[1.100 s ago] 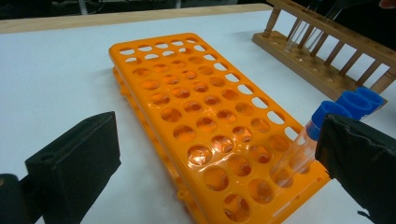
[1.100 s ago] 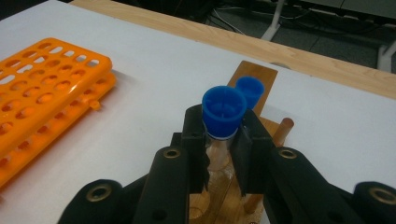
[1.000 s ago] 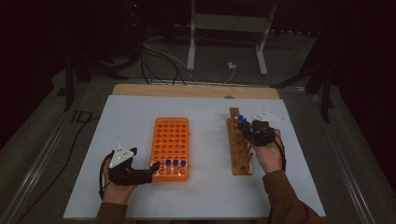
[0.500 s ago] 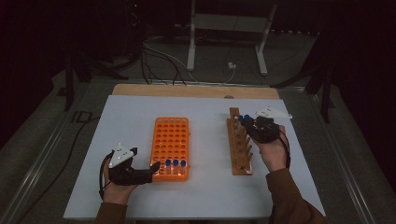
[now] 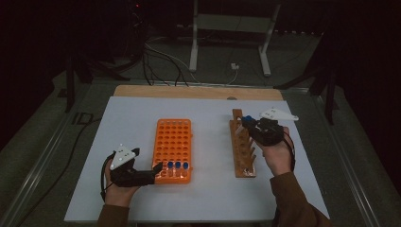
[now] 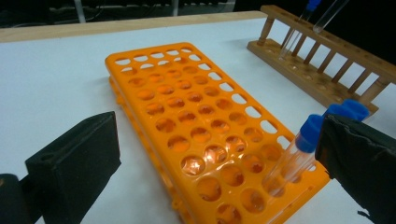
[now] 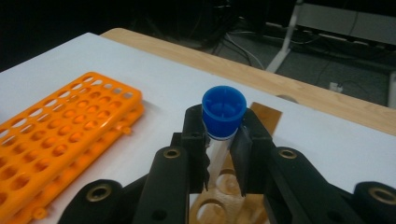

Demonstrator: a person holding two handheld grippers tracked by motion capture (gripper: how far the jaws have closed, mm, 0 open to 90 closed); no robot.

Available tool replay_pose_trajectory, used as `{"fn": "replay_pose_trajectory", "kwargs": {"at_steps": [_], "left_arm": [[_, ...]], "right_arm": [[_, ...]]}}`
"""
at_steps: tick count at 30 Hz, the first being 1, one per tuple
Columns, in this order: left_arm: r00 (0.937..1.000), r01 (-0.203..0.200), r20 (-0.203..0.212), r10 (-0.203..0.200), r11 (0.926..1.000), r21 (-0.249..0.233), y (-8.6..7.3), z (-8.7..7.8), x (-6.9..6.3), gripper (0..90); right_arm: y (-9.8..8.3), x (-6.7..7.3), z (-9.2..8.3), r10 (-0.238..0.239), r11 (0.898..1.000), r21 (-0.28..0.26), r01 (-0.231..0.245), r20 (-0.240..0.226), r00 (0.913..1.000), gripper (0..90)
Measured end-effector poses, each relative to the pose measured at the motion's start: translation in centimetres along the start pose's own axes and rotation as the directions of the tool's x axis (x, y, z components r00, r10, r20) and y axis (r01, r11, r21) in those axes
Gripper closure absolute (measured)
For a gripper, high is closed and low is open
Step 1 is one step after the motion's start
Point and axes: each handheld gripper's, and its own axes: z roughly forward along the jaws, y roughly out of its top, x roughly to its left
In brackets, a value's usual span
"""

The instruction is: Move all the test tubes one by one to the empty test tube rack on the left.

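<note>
My right gripper [image 7: 223, 135] is shut on a clear test tube with a blue cap [image 7: 224, 111], holding it upright just above the wooden tube rack [image 7: 224, 196]. In the high view this gripper [image 5: 250, 126] hovers over the far end of the wooden rack [image 5: 245, 156]. The orange tube rack [image 5: 174, 146] lies at the centre, with three blue-capped tubes [image 5: 178, 165] in its near row. My left gripper [image 5: 153, 172] rests at that rack's near left corner. Its jaws [image 6: 219, 140] stand open, wide apart on either side of the rack's end [image 6: 196, 126], beside a capped tube [image 6: 303, 140].
A white mat [image 5: 118, 123] covers the table, with a wooden strip [image 5: 189, 92] along its far edge. Cables [image 5: 161, 56] and a metal stand [image 5: 227, 28] sit on the dark floor beyond. A wide strip of mat separates the two racks.
The right gripper has risen with the blue-capped tube, away from the wooden rack's holes. The left hand and the orange rack have stayed where they were.
</note>
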Motion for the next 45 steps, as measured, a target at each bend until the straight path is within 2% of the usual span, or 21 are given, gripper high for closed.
{"fn": "replay_pose_trajectory", "kwargs": {"at_steps": [9,20,32,42,45], "left_arm": [[0.9992,-0.036,0.018,0.036,0.9993,-0.014,1.3,0.4,-0.9,0.7],[0.9957,-0.081,0.043,0.082,0.9965,-0.022,2.7,1.6,-2.5,0.7],[0.9889,-0.128,0.073,0.129,0.9915,-0.022,4.0,2.9,-4.4,1.0],[0.9798,-0.177,0.092,0.178,0.9841,-0.019,5.1,4.1,-6.0,1.0],[0.9790,-0.179,0.095,0.180,0.9836,-0.021,5.4,4.4,-6.4,1.2]], "right_arm": [[0.0,1.6,0.3,-0.030,0.999,0.015,0.031,-0.057,0.9979,77.1],[-0.2,3.3,0.6,-0.037,0.999,0.032,0.041,-0.131,0.9907,77.0],[0.2,4.9,0.3,-0.042,0.998,0.029,0.049,-0.217,0.9753,77.0],[0.6,6.2,0.4,-0.054,0.997,0.036,0.065,-0.258,0.9646,77.0],[0.8,6.6,0.3,-0.055,0.997,0.032,0.067,-0.270,0.9613,77.0]]}}
